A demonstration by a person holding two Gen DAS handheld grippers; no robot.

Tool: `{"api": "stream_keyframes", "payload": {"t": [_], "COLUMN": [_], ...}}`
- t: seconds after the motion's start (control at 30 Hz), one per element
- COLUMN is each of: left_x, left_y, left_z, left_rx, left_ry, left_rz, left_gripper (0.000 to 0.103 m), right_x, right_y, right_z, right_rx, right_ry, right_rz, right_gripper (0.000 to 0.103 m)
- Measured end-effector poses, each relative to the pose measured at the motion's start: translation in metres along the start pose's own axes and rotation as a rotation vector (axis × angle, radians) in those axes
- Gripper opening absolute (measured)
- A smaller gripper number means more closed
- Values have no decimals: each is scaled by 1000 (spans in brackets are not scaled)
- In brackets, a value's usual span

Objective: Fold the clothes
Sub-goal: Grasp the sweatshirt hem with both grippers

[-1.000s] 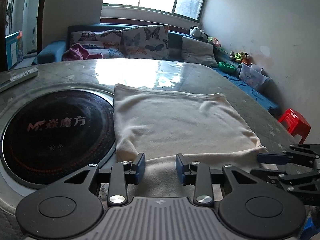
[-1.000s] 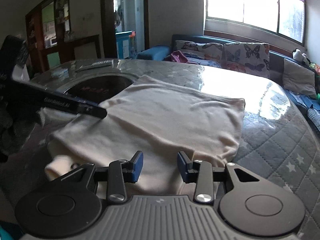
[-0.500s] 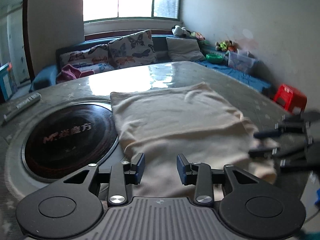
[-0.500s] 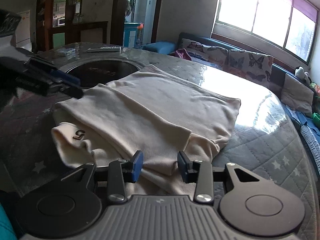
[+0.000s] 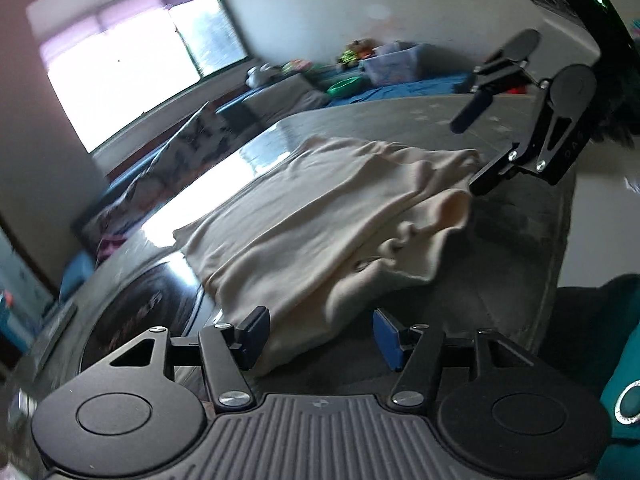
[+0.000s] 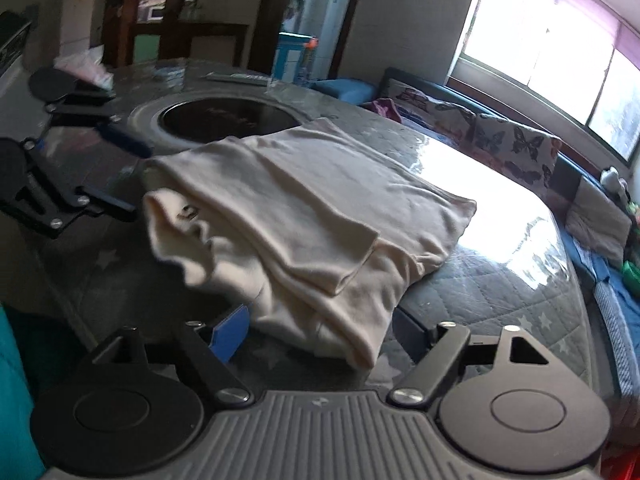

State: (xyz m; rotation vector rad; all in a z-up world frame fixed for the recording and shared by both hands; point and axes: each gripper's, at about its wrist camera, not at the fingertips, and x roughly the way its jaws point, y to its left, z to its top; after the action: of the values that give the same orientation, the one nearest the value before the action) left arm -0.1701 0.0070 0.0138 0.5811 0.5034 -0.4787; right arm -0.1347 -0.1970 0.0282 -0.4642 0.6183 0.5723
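The cream garment (image 6: 304, 216) lies folded on the round table (image 6: 500, 280), its near end close to the table's near edge and its far end reaching toward the middle, beside the dark round cooktop (image 6: 228, 114) set into the tabletop. Its long axis appears to run from the near edge toward the window side; the loose, bunched end with a small label points at the near edge.

The left gripper (image 5: 320, 334) has its jaws opening, the fabric's near corner lying between the pads without being pressed. The right gripper (image 6: 320, 330) is likewise opening, wide, the folded corner in the gap but unpinched.

The likely risk is the loosely stacked layers: the rumpled lower flap at the near edge may sag or slide out, spoiling the fold. A gripper dragging across the top layer could peel it back. The smooth tabletop gives the cloth little grip.
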Motion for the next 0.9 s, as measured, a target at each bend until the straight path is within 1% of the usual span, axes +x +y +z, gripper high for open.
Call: {"api": "stream_keyframes", "payload": {"t": [0.07,0.13,0.23,0.27,0.3,0.33,0.4,0.47,0.5,0.53,0.57,0.6,0.7,0.77,0.8,0.83,0.9], "left_x": [6,9,13,13,14,15,16,19,20,22,23,25,32,38,39,39,38], "left_y": [-5,-6,-7,-7,-6,-4,3,15,23,31,37,43,56,62,63,63,62], "left_z": [-1,-1,0,1,2,3,5,10,13,17,20,23,30,33,33,32,28], "left_rx": [25,39,40,36,27,10,-19,-78,-115,-152,-174,-194,-250,-266,-268,-269,-264], "left_ry": [-5,-21,-48,-55,-61,-65,-68,-68,-71,-74,-81,-88,-91,-89,-85,-80,-72], "left_rz": [3,1,-10,-15,-24,-39,-50,-64,-76,-88,-91,-94,-104,-100,-98,-98,-100], "left_gripper": [60,56,45,39,29,24,16,12,11,10,10,10,10,9,10,12,12], "right_x": [0,0,2,4,4,5,7,9,10,13,16,20,31,36,39,41,43], "right_y": [4,8,11,12,14,15,18,21,21,22,22,22,23,21,19,14,6], "right_z": [-1,-2,-4,-4,-4,-4,-3,-1,0,2,4,7,15,20,22,25,29], "right_rx": [-18,-34,-55,-63,-71,-79,-105,-122,-126,-129,-129,-129,-121,-98,-87,-56,-10], "right_ry": [-3,-7,-10,-11,-12,-13,-27,-38,-41,-46,-48,-51,-60,-57,-56,-50,-42], "right_rz": [3,3,11,15,17,18,14,9,8,8,12,15,52,74,85,104,133], "right_gripper": [85,88,91,91,91,92,92,91,89,82,79,70,53,44,31,28,22]}}
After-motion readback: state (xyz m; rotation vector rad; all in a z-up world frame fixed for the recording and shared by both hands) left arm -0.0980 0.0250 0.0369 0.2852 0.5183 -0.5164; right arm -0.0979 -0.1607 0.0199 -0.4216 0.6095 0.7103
